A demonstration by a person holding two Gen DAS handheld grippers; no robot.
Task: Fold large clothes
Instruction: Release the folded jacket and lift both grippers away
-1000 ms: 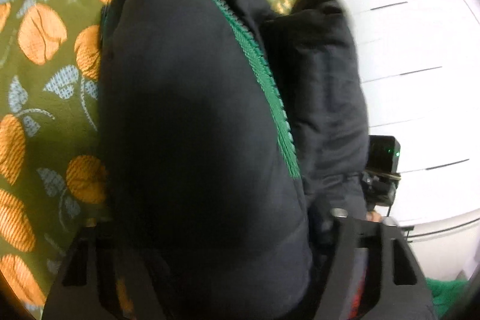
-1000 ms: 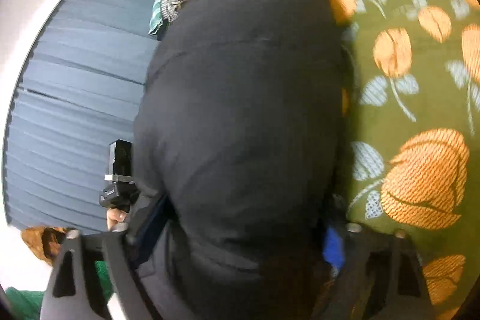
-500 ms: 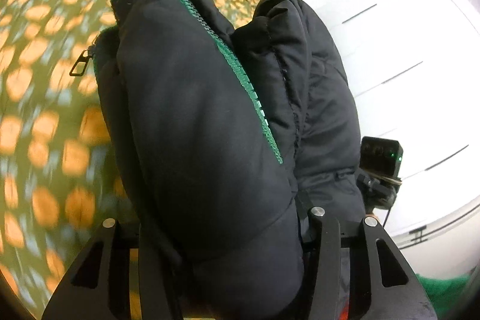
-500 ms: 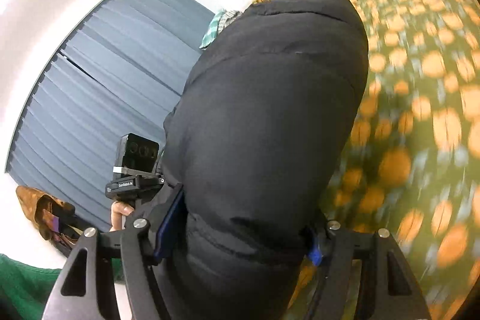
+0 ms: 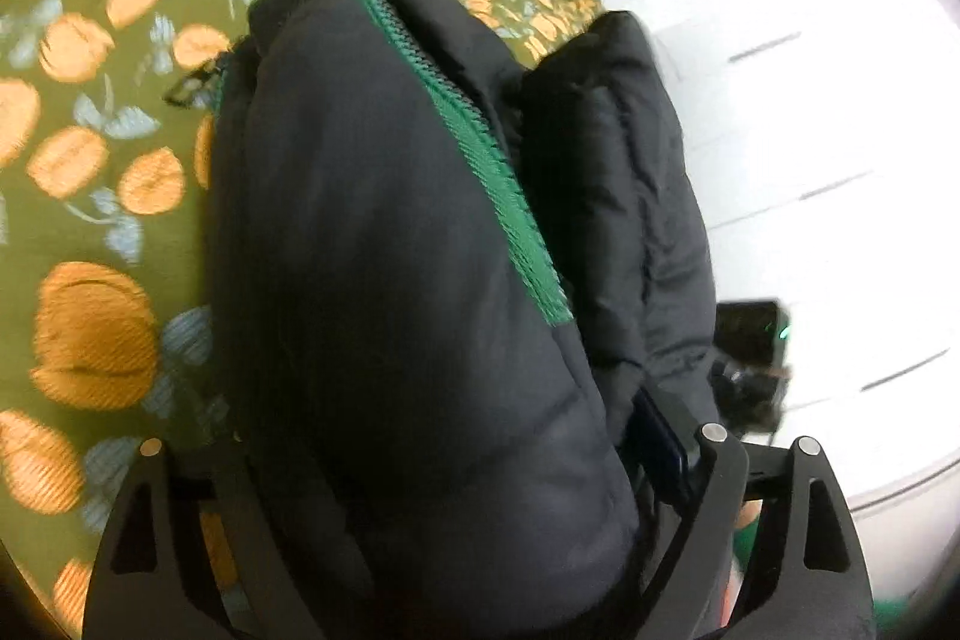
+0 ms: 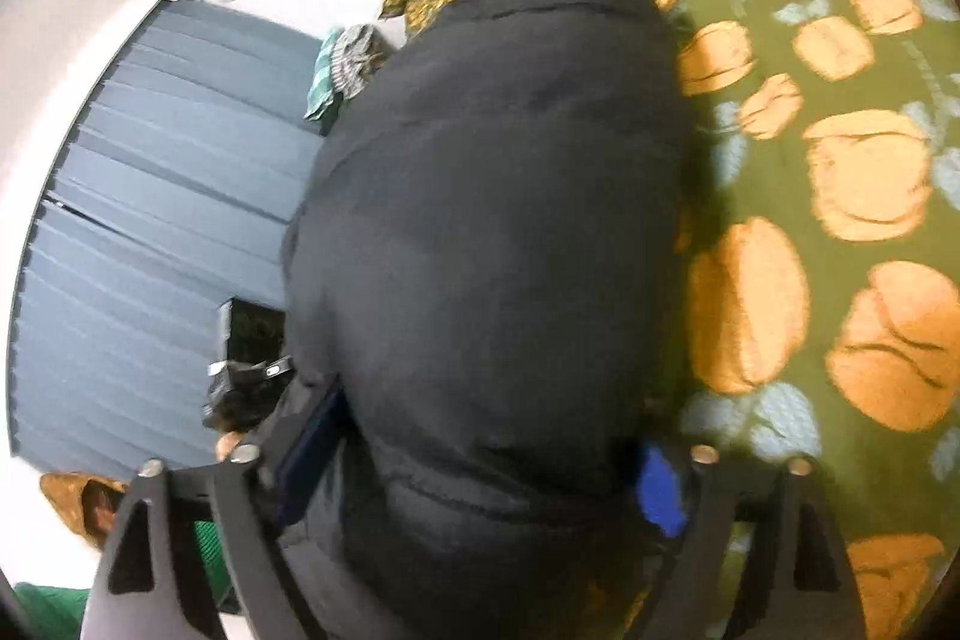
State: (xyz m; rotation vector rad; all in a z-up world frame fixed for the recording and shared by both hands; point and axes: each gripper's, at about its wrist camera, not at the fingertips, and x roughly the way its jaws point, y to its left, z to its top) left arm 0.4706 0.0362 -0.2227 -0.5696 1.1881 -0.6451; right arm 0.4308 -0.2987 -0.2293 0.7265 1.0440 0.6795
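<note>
Since half a second ago you have brought the bulky black padded jacket (image 5: 384,292) down closer to the olive bedspread with orange flower print (image 5: 90,196), whose pattern now looks larger. Your left gripper (image 5: 432,508) is clamped on a thick fold of it, the green zipper tape (image 5: 480,148) running up the bulge (its metal pull sticks out at the top). Your right gripper (image 6: 474,496) grips another puffy fold between blue-padded fingers (image 6: 657,490). Grey-blue pleated curtains (image 6: 150,196) hang to your left.
</note>
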